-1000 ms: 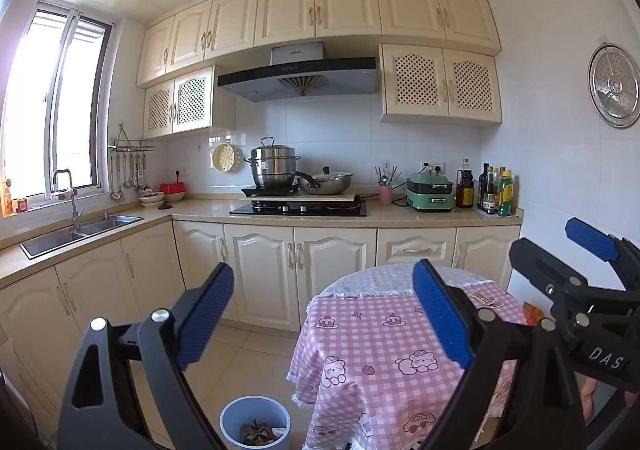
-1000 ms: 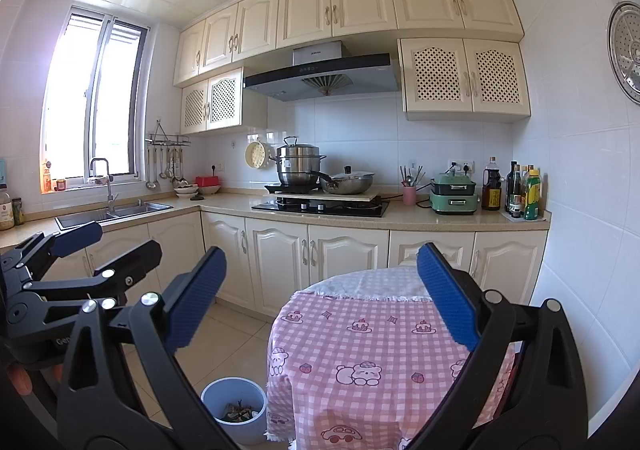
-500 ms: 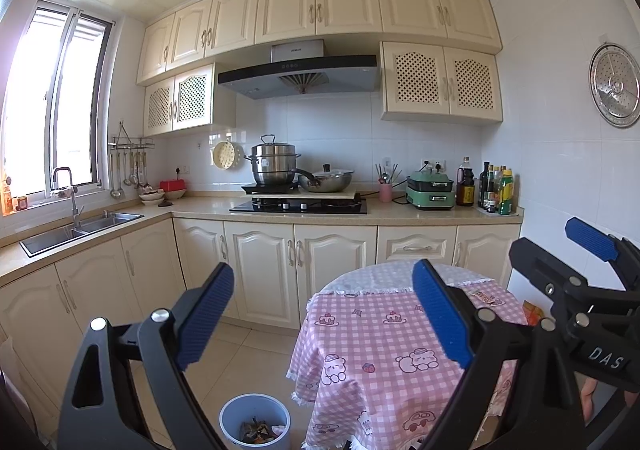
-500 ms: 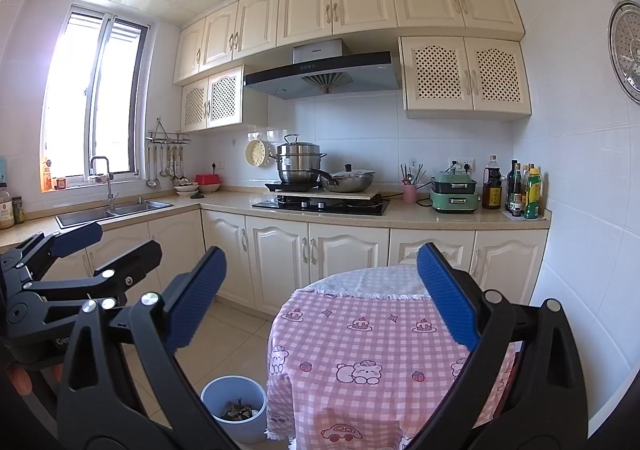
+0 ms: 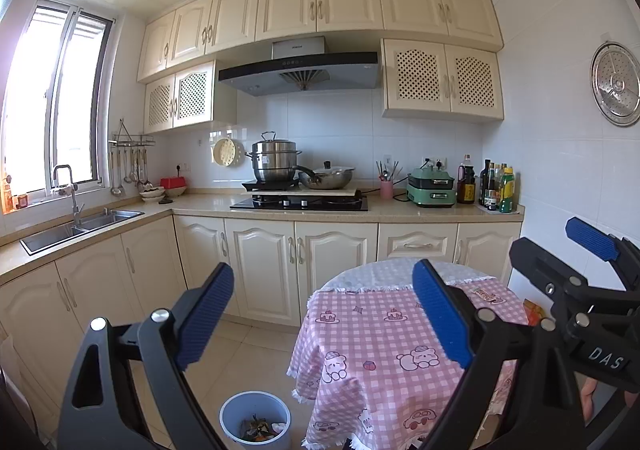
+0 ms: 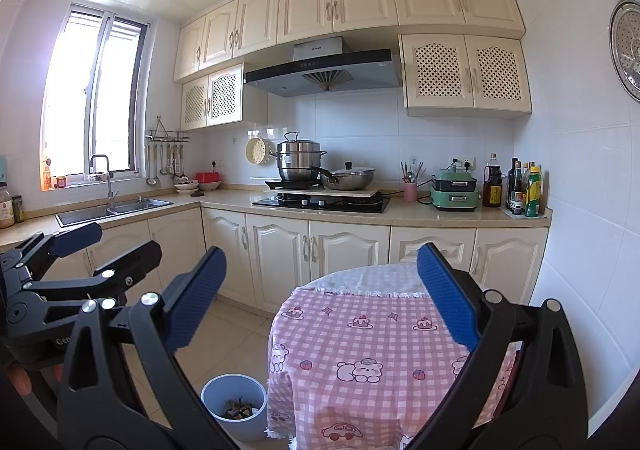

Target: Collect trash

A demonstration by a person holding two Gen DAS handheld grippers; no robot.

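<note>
trash, a small wrapper (image 5: 485, 293), is lying on the pink checked tablecloth (image 5: 384, 334) of the round table, ahead of the left gripper (image 5: 323, 324) and just past its right-hand fingertip; a second scrap (image 5: 532, 310) is showing at the table's far right edge, between the two tools. more trash is already sitting in the blue-grey bin (image 5: 256, 426) on the floor, below and slightly left of the left gripper's open gap, tight against the hanging cloth.

almost nothing is changing from a second ago: both views are only drifting a touch, with the bin sliding slightly further into view at the bottom. that is suggesting the person is pausing or just settling before a reach, so the collecting of the table scraps is not yet under way.

the left gripper is standing with its blue pads spread wide and nothing between them. the right gripper (image 6: 322, 304) is likewise spread wide and empty, held to the right of the left one, with the table directly ahead and the bin (image 6: 234, 402) below to its left. from the right view the wrapper is hidden behind that gripper's own finger.

the next move is probably calling for the left gripper to be dipping forward and right toward the wrapper, which is looking thin and flat and likely awkward to pinch off soft cloth.
</note>
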